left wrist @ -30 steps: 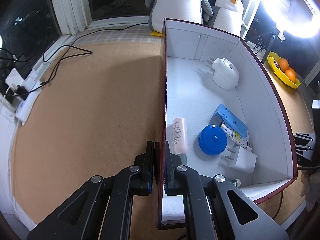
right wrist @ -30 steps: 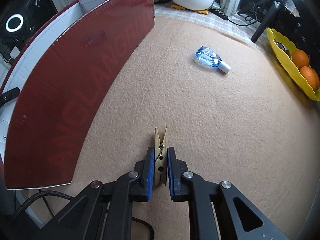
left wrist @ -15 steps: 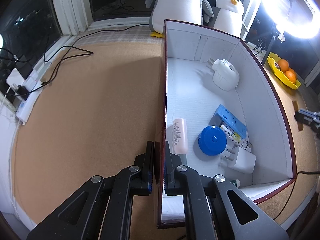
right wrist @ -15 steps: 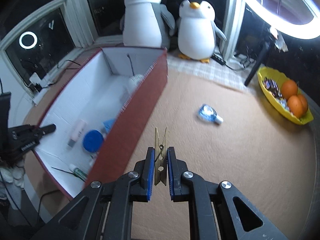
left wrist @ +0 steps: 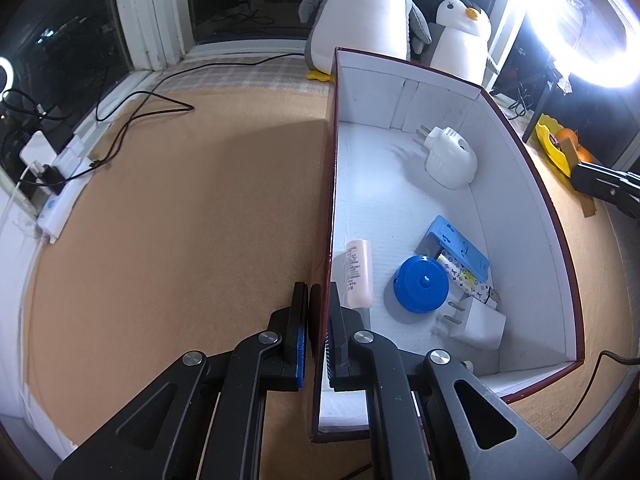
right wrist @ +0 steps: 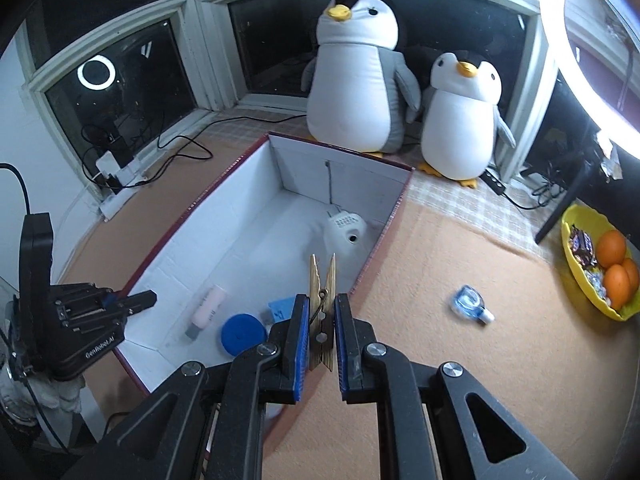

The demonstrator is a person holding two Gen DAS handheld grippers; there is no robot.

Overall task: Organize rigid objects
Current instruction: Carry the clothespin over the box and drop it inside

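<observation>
A dark red box with a white inside stands on the tan mat. It holds a white plug-in device, a pink tube, a blue round case, a blue flat piece and a white charger. My left gripper is shut on the box's left wall near its front corner. My right gripper is shut on a wooden clothespin and holds it in the air above the box's right wall. A small blue bottle lies on the mat to the right.
Two plush penguins stand behind the box. A yellow bowl of oranges and sweets sits at the far right. Cables and a power strip lie along the left window sill. A ring light glares at upper right.
My right gripper has lifted the clothespin off the mat and carried it left, up over the box's right wall. My left gripper has kept its hold on the box wall.
</observation>
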